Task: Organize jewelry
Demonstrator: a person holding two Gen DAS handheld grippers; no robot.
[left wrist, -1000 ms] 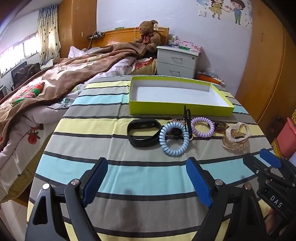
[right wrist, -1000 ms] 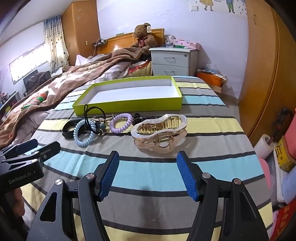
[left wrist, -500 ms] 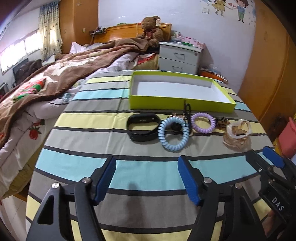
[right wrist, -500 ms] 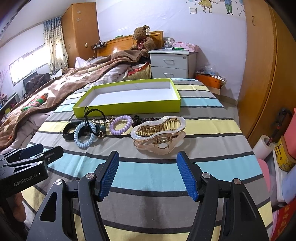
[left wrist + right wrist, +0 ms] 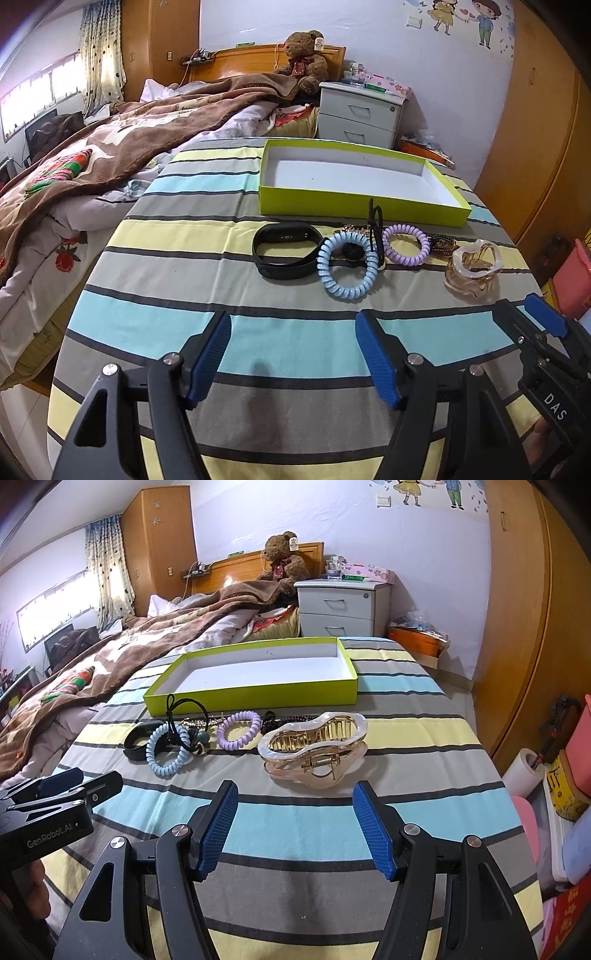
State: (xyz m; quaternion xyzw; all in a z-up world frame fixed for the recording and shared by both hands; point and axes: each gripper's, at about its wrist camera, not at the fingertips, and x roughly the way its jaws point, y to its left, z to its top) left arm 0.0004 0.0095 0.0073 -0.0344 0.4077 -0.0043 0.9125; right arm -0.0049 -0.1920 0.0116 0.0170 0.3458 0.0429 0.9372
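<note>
On a striped tablecloth, an empty lime-green box [image 5: 354, 201] [image 5: 255, 698] stands at the far side. In front of it lie a black wristband [image 5: 286, 251] [image 5: 138, 740], a light-blue coil hair tie [image 5: 349, 269] [image 5: 168, 751], a black elastic with beads [image 5: 192, 723], a purple coil tie [image 5: 406, 245] [image 5: 238, 729], a dark beaded piece [image 5: 280, 722] and a clear hair claw [image 5: 472, 266] [image 5: 314, 749]. My left gripper [image 5: 293, 358] is open and empty, short of the wristband. My right gripper [image 5: 295, 830] is open and empty, just short of the claw.
The round table's cloth [image 5: 184, 295] drops off at the left beside a bed with a brown blanket [image 5: 110, 147]. A white nightstand [image 5: 360, 114] and teddy bear [image 5: 304, 61] stand behind. A wooden wardrobe [image 5: 517, 627] and floor clutter [image 5: 565, 782] are at the right.
My left gripper's jaws have narrowed somewhat, and the view has pulled back and up a little. My right gripper has barely moved. The jewelry lies where it was.
</note>
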